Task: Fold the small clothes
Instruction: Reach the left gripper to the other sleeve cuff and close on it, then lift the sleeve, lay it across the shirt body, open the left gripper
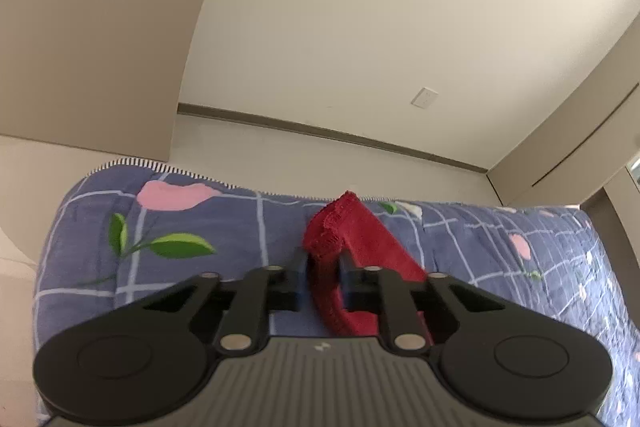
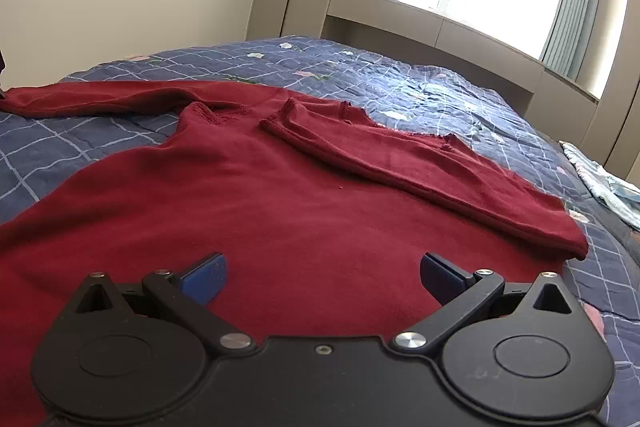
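Item: left gripper (image 1: pixel 323 277). Fingers pressed together on the cuff end of a sleeve (image 1: pixel 352 247) of the red top, the cloth pinched between them and lifted a little off the quilt (image 1: pixel 200 219). The sleeve runs from the jaws toward 1 o'clock in that view.

Item: red top (image 2: pixel 256 211), long-sleeved, lying flat on the blue checked quilt in the right wrist view. Its long axis runs from 6 o'clock, under the camera, up to the neckline at about 11 o'clock. One sleeve stretches out toward 9 o'clock; this is probably the one the left gripper holds, though its end is cut off at the frame edge. The other sleeve (image 2: pixel 420 163) is already folded across the body, lying from 12 toward 3 o'clock.

Item: right gripper (image 2: pixel 323 277). Fingers spread wide, holding nothing, low over the hem end of the top.

Item: pale blue cloth (image 2: pixel 604 187) at 3 o'clock on the quilt, well apart.

Progress: early. One sleeve in; second sleeve and body folds remain.
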A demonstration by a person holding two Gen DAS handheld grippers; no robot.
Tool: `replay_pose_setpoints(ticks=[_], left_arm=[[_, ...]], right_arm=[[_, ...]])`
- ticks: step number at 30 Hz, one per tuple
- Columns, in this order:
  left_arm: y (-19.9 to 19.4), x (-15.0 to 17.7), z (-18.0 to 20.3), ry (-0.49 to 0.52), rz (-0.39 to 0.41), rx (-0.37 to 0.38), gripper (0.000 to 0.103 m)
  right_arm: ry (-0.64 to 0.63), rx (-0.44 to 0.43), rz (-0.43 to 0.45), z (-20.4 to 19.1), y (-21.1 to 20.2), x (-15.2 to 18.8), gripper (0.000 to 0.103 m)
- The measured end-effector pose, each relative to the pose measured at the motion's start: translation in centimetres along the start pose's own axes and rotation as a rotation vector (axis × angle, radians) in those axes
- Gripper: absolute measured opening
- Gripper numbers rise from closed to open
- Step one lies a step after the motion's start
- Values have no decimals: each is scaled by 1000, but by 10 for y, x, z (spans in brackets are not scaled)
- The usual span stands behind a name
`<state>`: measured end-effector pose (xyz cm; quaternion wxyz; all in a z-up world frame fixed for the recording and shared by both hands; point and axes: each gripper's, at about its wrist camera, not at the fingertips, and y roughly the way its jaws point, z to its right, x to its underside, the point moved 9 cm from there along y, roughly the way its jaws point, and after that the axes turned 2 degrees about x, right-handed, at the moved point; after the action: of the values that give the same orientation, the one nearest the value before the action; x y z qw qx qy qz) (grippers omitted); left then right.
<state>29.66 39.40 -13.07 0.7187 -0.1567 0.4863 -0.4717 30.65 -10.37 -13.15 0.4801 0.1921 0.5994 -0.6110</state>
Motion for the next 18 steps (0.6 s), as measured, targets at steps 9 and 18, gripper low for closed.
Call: replay_pose_setpoints(ticks=[9, 18], left_arm=[[-46, -21, 90, 151, 123, 128, 5], [-149, 26, 284, 457, 229, 503, 5]], right_arm=[[70, -42, 19, 10, -4, -2, 102], [126, -34, 65, 44, -26, -7, 102]])
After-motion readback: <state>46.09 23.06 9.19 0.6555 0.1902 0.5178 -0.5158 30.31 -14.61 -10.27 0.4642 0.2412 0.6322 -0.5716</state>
